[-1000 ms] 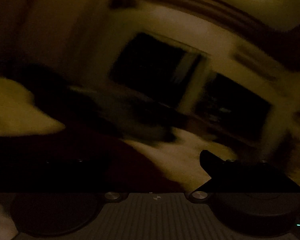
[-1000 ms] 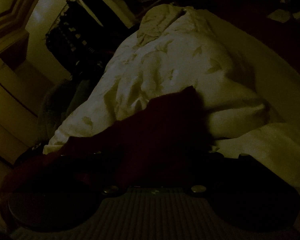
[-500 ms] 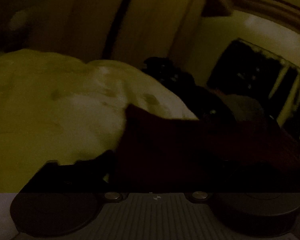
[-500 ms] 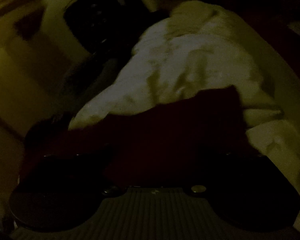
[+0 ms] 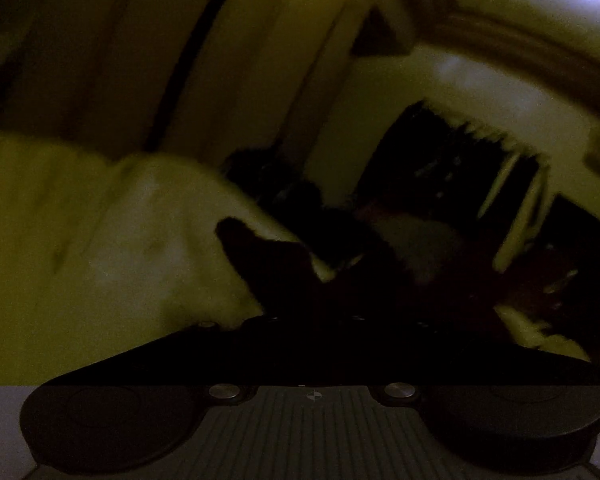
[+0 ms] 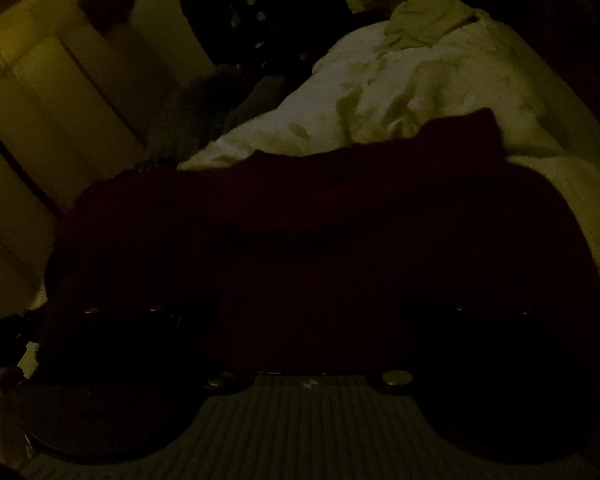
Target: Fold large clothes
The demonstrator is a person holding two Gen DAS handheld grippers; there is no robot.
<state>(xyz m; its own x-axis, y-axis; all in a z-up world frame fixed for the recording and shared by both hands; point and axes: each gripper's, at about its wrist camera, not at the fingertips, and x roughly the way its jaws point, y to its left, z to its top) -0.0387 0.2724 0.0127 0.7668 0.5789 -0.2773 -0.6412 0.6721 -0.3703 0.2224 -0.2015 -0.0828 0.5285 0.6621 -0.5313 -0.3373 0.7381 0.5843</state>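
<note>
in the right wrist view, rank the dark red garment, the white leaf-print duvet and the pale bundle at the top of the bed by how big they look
1. dark red garment: fills most of the frame, though it lies nearest the camera, so its lead is unsure.
2. white leaf-print duvet.
3. pale bundle: smallest, also farthest away.

The left gripper [image 5: 312,322] is black, with two broad rounded housings flanking a grey ribbed centre plate. Two round silver screws sit at the plate's upper corners, and a small circular quartered marker lies between them. The right gripper [image 6: 306,320] shows the same build, too dark for finer detail.
</note>
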